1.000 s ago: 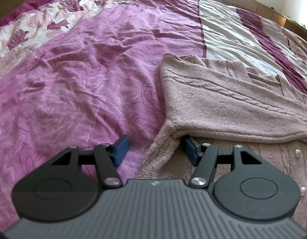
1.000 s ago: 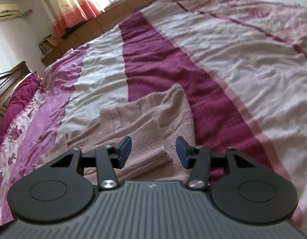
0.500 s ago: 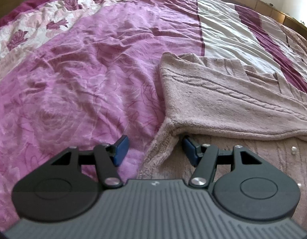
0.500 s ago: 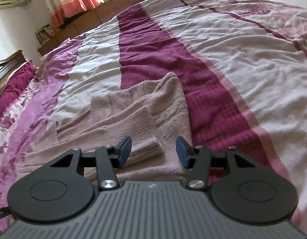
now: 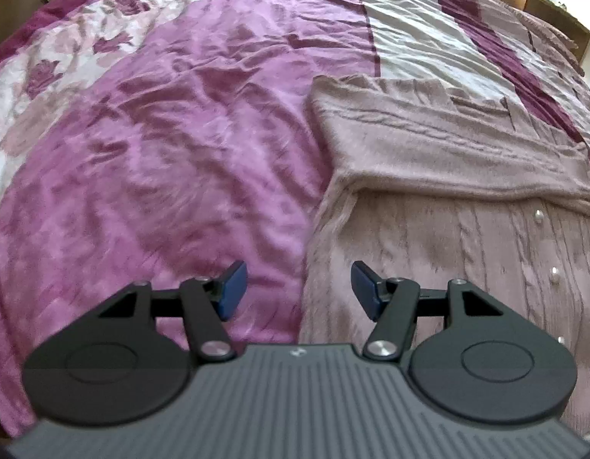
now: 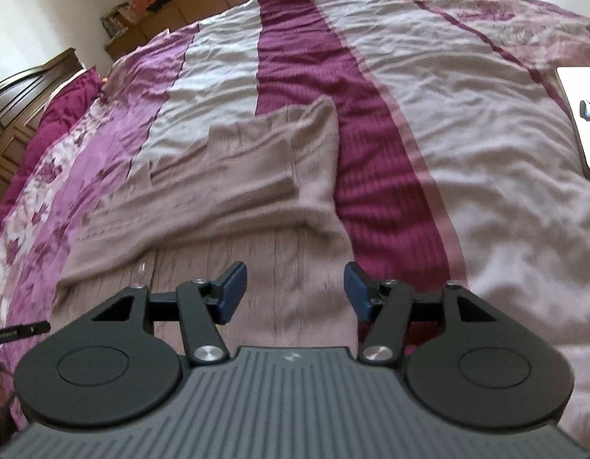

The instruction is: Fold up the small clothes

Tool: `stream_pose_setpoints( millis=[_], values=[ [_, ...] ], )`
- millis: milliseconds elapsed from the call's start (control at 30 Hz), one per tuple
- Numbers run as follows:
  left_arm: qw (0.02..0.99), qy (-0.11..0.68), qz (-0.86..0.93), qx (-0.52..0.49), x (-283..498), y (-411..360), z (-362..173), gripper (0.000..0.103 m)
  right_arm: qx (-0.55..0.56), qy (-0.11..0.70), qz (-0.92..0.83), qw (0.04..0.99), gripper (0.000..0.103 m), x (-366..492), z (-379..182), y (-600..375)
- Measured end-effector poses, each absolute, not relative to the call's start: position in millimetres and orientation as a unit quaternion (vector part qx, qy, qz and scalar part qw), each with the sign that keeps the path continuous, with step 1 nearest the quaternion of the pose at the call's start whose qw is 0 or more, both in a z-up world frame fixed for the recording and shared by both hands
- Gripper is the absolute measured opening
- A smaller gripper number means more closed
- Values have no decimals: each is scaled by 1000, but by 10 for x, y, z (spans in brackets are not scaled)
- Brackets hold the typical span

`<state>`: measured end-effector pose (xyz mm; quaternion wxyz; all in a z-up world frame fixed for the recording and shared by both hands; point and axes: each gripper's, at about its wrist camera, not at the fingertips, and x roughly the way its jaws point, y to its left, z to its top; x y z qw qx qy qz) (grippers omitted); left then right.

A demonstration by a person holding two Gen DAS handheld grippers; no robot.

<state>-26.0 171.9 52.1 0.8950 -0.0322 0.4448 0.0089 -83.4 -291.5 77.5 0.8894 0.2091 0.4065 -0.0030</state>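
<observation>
1. Lying flat on the bed (image 5: 149, 145), the pinkish-beige knit cardigan (image 5: 440, 160) has its sleeves folded across the body, with pearl buttons (image 5: 538, 214) at 3 o'clock in the left wrist view.
2. The left gripper (image 5: 296, 292) hovers over the cardigan's left edge, jaws spread wide and holding nothing.
3. The right gripper (image 6: 295, 292) hovers over the cardigan (image 6: 249, 176) near its right edge, jaws likewise wide apart and empty.
4. A phone (image 6: 583, 114) rests on the bedspread (image 6: 467, 114) at 3 o'clock in the right wrist view, well apart from the cardigan.
</observation>
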Motion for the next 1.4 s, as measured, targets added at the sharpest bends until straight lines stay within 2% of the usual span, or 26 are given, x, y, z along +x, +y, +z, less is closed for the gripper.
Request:
stream_pose_setpoints(
  millis=[300,800,1400],
  values=[
    [879,475,-13,-46,-672,1855,624,62,183,452,20,873,64,-1260,699,-2857],
    [854,510,-87,-64,-968,1659,485,62,146,495,68,854,64,-1666,658,-2765],
    [834,528,-145,-68,-830,1484,241,60,96,514,124,843,64,-1587,531,-2549]
  ],
)
